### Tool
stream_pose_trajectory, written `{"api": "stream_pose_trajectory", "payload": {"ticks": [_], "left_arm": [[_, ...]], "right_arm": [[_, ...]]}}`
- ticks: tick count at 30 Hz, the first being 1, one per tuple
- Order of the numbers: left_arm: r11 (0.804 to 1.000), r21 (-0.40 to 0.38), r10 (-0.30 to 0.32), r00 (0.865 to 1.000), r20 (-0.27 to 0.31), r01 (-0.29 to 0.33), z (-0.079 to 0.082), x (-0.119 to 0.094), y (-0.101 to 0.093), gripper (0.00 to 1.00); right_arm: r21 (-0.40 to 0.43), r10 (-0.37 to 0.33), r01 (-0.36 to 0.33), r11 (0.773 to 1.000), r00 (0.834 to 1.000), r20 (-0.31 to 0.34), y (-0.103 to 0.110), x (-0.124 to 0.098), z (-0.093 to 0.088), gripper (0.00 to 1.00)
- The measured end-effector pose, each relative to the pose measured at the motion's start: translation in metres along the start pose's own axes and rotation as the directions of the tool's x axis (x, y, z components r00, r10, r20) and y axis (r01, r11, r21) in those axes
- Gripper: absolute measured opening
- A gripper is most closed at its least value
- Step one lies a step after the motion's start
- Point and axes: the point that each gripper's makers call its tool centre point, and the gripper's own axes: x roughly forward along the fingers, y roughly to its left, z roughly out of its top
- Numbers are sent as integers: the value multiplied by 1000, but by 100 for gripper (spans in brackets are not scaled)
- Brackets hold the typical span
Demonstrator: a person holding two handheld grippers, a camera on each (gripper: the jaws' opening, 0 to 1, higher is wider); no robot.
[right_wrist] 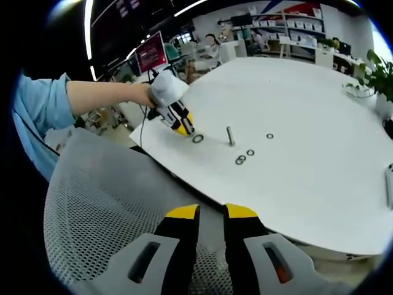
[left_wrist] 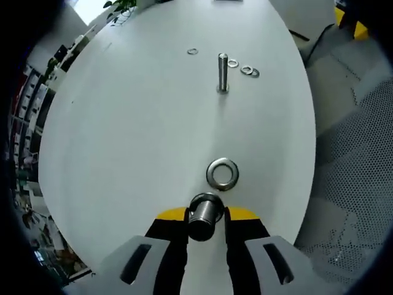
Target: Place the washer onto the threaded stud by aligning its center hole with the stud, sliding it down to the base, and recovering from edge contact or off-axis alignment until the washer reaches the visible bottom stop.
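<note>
A threaded stud (left_wrist: 222,72) stands upright far out on the white table (left_wrist: 135,135). A large washer (left_wrist: 222,174) lies flat just ahead of my left gripper (left_wrist: 206,215), which is shut on a short metal cylinder (left_wrist: 204,216) whose round end faces the washer. Small washers (left_wrist: 247,69) lie beside the stud, and one (left_wrist: 192,51) lies apart from them. In the right gripper view, the left gripper (right_wrist: 179,125) sits at the table edge next to the large washer (right_wrist: 198,139), with the stud (right_wrist: 230,135) beyond. My right gripper (right_wrist: 212,215) hangs over a chair with jaws close and nothing between them.
A grey mesh chair (right_wrist: 104,203) stands between my right gripper and the table edge, and its mesh (left_wrist: 356,153) also shows beside the table. A person's forearm in a blue sleeve (right_wrist: 43,101) reaches to the left gripper. A potted plant (right_wrist: 377,74) stands at the far side.
</note>
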Motion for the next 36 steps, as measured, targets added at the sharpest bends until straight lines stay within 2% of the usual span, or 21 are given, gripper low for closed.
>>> {"api": "stream_pose_trajectory", "payload": {"ticks": [6, 9, 10, 14, 17, 20, 22, 24, 26, 33, 36], "left_arm": [[1000, -15, 2, 999, 49, -1, 5, -9, 3, 29], [1000, -6, 19, 999, 43, -19, 5, -13, 5, 29], [999, 27, 37, 999, 35, -38, 4, -14, 8, 28], [999, -4, 37, 997, 71, -37, 11, -17, 8, 28], [999, 14, 48, 995, 87, -50, 15, -20, 9, 29], [999, 22, 35, 995, 94, -37, 19, -20, 5, 29], [998, 46, 35, 994, 105, -40, 23, -20, 3, 33], [998, 49, 43, 990, 136, -50, 30, -19, 3, 42], [999, 36, 19, 991, 131, -24, 32, -17, -1, 40], [996, 94, -2, 994, 111, -9, 36, -9, -7, 39], [997, 81, -26, 993, 111, 17, 39, -3, -8, 39]], "right_arm": [[-1, 1, -1, 1000, 1000, 0, 0, 0, 0, 18], [-3, 2, -2, 1000, 1000, -1, 0, 0, 0, 18], [-4, 2, -2, 1000, 1000, -1, 0, 0, 0, 18], [-4, 3, -3, 1000, 1000, -1, 1, 0, 0, 18], [-4, 2, -2, 1000, 1000, 0, 1, 0, 0, 18], [-3, 2, -2, 1000, 1000, 2, 1, 0, 0, 18], [-1, 2, -2, 1000, 1000, 3, 1, 0, 0, 18], [-1, 1, -1, 1000, 1000, 4, 0, 0, 0, 18], [-1, 1, -1, 1000, 1000, 4, 0, 0, 0, 18], [1, -1, 1, 1000, 1000, 6, 0, 0, 1, 18], [1, -1, 1, 1000, 1000, 6, 0, 0, 1, 18]]}}
